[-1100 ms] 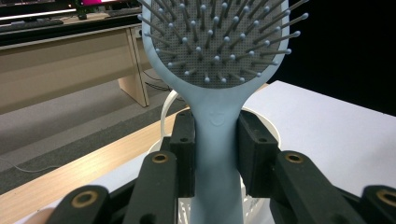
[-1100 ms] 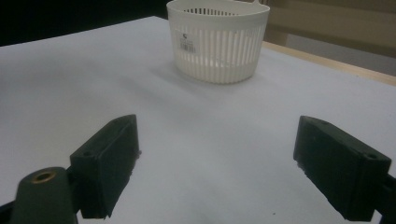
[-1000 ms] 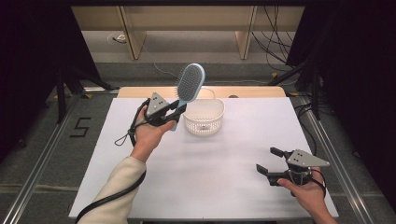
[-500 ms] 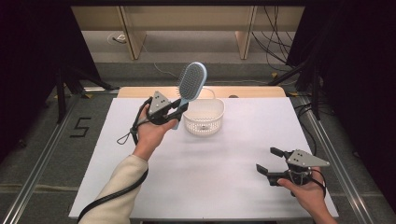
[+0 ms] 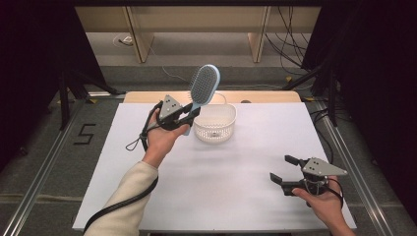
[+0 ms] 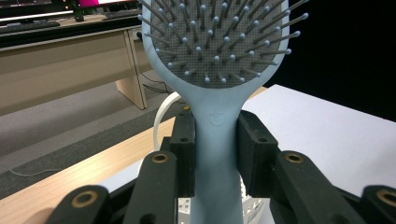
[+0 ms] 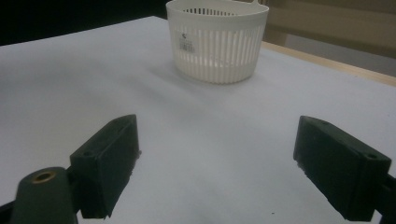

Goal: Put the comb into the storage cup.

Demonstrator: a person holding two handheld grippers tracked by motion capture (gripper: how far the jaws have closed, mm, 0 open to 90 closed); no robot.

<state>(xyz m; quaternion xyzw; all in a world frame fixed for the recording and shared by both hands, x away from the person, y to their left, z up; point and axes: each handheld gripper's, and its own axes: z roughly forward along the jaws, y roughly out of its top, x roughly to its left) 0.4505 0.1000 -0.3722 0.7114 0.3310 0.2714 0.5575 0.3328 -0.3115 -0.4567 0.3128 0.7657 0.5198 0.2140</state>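
The hairbrush [image 6: 217, 121] looked like smooth, matt light-blue plastic, with a dotted grey pad and thin pins that had tiny round tips. The basket [image 7: 217, 39] was white plastic, a little shiny, with slits in its wall and a small paper sticker. The left gripper [image 6: 217, 158] and the right gripper [image 7: 215, 163] had dull black plastic jaws with brass-coloured metal rings. The table [image 5: 236, 196] had a flat, matt white top with a pale wood edge.

Hairbrush [image 5: 203, 87] above table [image 5: 236, 196], left of basket [image 5: 215, 124]
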